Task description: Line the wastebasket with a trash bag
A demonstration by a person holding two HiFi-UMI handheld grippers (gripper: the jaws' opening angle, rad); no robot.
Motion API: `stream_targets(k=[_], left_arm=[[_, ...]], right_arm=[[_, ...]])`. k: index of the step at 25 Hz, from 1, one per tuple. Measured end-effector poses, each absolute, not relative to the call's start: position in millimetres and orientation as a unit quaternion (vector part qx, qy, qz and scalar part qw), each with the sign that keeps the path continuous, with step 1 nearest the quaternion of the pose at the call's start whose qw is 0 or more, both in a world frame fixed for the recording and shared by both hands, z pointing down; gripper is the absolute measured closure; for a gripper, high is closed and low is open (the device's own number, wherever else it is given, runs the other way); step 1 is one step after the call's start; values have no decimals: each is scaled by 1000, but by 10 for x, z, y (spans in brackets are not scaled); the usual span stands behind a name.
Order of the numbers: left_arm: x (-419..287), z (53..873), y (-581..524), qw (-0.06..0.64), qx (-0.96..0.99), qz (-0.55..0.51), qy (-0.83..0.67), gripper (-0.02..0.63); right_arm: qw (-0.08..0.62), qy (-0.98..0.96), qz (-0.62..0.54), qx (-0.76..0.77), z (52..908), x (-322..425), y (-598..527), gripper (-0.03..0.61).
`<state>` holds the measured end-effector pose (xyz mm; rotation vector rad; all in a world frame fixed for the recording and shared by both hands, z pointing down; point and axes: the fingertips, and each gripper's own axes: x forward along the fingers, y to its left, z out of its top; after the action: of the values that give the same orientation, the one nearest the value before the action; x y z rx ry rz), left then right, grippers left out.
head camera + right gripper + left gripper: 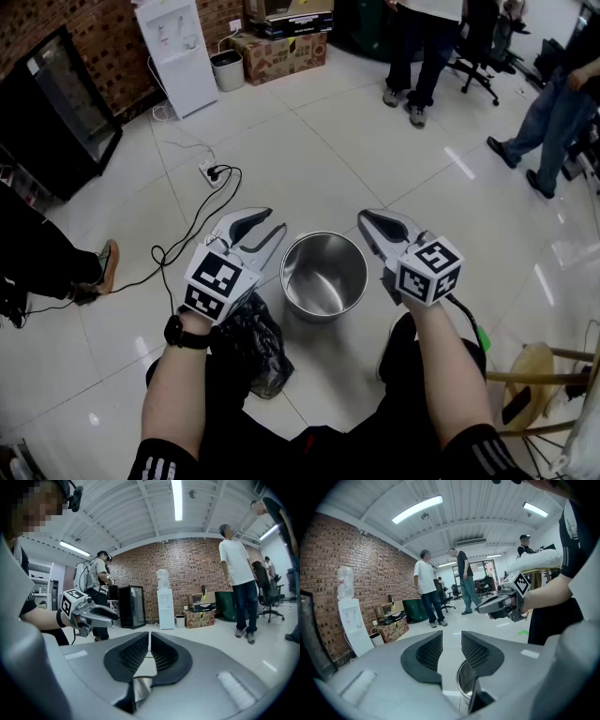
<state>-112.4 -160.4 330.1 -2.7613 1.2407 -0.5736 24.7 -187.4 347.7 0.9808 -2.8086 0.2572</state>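
Note:
A bare steel wastebasket [323, 277] stands on the white tile floor between my two grippers, with no liner in it. My left gripper [272, 222] hovers at its left rim, jaws open and nothing between them. On the other side my right gripper [366, 219] is shut and holds nothing. A crumpled black trash bag [253, 345] lies on the floor under my left forearm. The left gripper view shows its own gripper [451, 635] above the basket rim [464, 681], with the right gripper [488, 606] opposite. The right gripper view shows its own gripper [150, 637], the rim [140, 686] and the left gripper [110, 613].
A black cable [192, 234] runs to a power strip [210, 172] at the far left. A water dispenser [178, 52], small bin [226, 70], cardboard box [281, 56] and black cabinet [56, 112] line the brick wall. People [422, 56] stand at the back. A wooden stool [539, 375] is at right.

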Motion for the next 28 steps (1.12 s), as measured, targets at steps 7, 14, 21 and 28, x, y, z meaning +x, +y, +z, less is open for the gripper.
stream_targets(k=[7, 14, 21, 28], left_arm=[[-1194, 3287, -1602, 32, -895, -187, 404, 495], [-1308, 3217, -1567, 31, -894, -178, 409, 495], [-1438, 3155, -1514, 30, -896, -171, 409, 495], [-1735, 3128, -1449, 22, -889, -175, 422, 495]], right_arm=[[84, -940, 77, 321, 3512, 173, -1854, 522], [108, -946, 65, 298, 3666, -63, -1711, 466], [146, -956, 65, 247, 3935, -510, -1425, 425], [187, -966, 66, 168, 4273, -1214, -987, 402]])
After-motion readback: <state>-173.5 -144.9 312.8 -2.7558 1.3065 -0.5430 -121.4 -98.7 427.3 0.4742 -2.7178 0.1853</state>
